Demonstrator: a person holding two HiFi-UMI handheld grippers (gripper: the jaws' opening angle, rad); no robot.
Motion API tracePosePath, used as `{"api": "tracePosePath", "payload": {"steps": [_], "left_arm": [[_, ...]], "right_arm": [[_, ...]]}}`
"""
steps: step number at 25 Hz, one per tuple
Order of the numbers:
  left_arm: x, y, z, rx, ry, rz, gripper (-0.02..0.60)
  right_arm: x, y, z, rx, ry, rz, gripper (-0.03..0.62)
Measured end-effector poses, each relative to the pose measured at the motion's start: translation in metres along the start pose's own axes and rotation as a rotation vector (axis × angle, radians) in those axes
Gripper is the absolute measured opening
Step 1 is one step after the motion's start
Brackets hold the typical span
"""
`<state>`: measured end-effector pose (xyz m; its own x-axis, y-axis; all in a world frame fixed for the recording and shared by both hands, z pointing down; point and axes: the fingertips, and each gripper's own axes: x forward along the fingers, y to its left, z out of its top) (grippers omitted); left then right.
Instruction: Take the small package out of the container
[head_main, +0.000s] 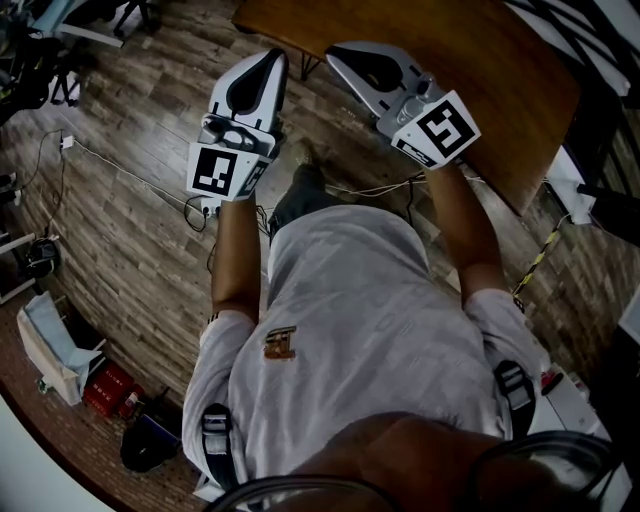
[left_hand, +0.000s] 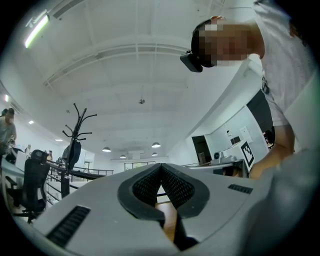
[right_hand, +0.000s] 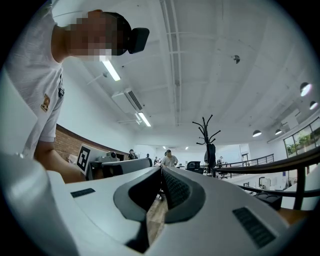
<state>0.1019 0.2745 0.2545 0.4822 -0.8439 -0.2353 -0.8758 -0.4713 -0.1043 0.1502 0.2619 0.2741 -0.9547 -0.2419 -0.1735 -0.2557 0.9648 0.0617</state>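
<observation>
No package and no container shows in any view. In the head view the person holds both grippers up in front of the chest. My left gripper (head_main: 271, 60) has its jaws closed together with nothing between them, and its marker cube (head_main: 218, 172) faces the camera. My right gripper (head_main: 338, 52) is shut and empty as well, with its tips over the near edge of a wooden table (head_main: 470, 70). In the left gripper view the left gripper (left_hand: 161, 169) points up at the ceiling, pads touching. The right gripper (right_hand: 161, 171) in the right gripper view stands the same way.
A cable (head_main: 130, 172) runs across the wooden floor to a power strip (head_main: 205, 210). A red box (head_main: 108, 388) and bags lie at the lower left. A coat rack (right_hand: 206, 140) and an office chair (left_hand: 35, 175) stand in the room, with people far behind.
</observation>
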Motion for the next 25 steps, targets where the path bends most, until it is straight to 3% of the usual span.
{"api": "tracePosePath", "payload": {"steps": [25], "left_arm": [[0.094,0.251,-0.053,-0.061,-0.006,-0.119,0.018]], "right_arm": [[0.211,-0.152,-0.047,-0.005,0.070,-0.137,0.032]]}}
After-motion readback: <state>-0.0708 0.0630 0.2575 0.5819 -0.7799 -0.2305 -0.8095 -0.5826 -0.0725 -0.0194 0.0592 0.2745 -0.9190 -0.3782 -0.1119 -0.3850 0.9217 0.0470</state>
